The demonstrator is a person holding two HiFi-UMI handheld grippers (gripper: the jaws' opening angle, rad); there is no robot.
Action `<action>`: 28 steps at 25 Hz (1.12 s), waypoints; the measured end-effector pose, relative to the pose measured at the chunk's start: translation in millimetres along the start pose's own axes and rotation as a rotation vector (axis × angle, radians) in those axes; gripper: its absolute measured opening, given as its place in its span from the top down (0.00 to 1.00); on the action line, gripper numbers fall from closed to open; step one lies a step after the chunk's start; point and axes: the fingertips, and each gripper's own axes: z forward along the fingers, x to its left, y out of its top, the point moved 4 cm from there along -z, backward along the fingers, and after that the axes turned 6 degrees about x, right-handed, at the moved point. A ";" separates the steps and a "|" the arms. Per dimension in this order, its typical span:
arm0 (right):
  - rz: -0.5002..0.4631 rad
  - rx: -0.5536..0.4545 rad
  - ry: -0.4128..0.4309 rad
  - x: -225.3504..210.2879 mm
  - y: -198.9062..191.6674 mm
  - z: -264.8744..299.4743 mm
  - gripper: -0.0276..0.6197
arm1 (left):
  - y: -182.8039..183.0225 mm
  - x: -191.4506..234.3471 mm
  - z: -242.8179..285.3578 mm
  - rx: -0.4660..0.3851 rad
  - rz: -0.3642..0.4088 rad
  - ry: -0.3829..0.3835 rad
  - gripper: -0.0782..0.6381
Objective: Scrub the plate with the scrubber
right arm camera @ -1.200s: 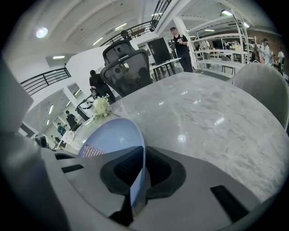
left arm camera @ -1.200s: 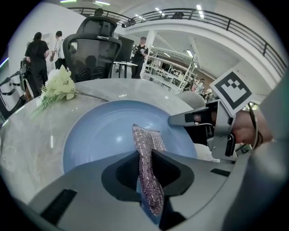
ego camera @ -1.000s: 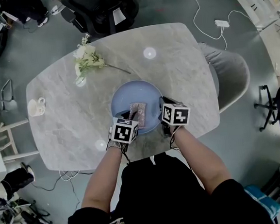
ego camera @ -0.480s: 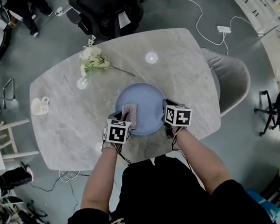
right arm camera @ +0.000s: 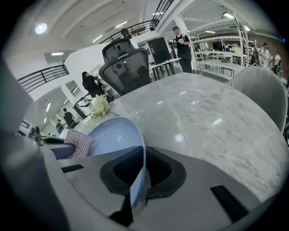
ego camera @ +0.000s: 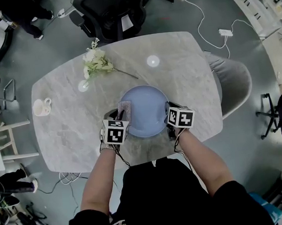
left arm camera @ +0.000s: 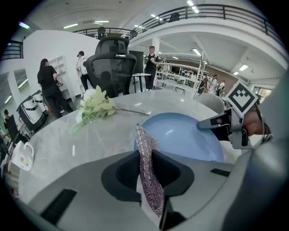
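**Plate pinned at rim, scrubber in L gripper, at plate's left edge**
L gripper (ego camera: 118, 121) jaws shut on thin, floppy mesh scrubber (left arm camera: 145, 144). R gripper (ego camera: 169, 113) jaws narrow, nipping the rim of the blue plate (ego camera: 146, 111) on the table (ego camera: 186, 71). Plate prob. stiff, slick, breakable: hold by rim, press lightly. Scrubber bends, so grip near mid.

Right gripper (right arm camera: 143, 167) jaws closed tight on rim of blue plate (right arm camera: 113, 135), rim edge-on btwn the pads; glittery scrubber (right arm camera: 79, 143) at plate's far-left edge; grey marble table (right arm camera: 203, 117) beyond; white flowers (right arm camera: 100, 106) lying on it; black office chair (right arm camera: 124, 63) behind table; ppl standing in bkgd.
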 end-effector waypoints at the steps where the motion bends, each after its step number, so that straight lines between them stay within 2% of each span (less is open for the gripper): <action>1: 0.000 0.001 0.003 0.0 0.2 -0.1 0.91 | 5.2 -2.2 -2.2 -0.021 0.012 -0.009 0.77; 5: -0.005 0.006 0.018 0.0 0.5 0.6 0.91 | 27.7 -23.1 -5.9 -0.095 0.093 -0.094 0.78; 8: -0.010 0.009 0.037 0.0 1.4 1.7 0.91 | 44.1 -47.7 2.6 -0.117 0.199 -0.186 0.78; 13: -0.050 0.017 0.072 -1.0 -2.6 8.7 0.91 | 66.5 -85.1 24.4 -0.114 0.396 -0.268 0.78; 18: -0.083 0.013 0.094 -1.1 -2.6 8.3 0.91 | 83.5 -107.3 43.7 -0.089 0.495 -0.352 0.78; 20: -0.091 0.014 0.101 -2.6 -3.0 9.1 0.91 | 87.3 -110.4 50.4 -0.072 0.535 -0.362 0.78; 24: -0.095 0.012 0.106 -5.3 -1.5 10.2 0.91 | 91.2 -105.2 63.6 -0.016 0.541 -0.355 0.77; 28: -0.133 0.003 0.091 -2.3 0.7 8.9 0.91 | 89.4 -97.8 74.8 0.031 0.477 -0.320 0.77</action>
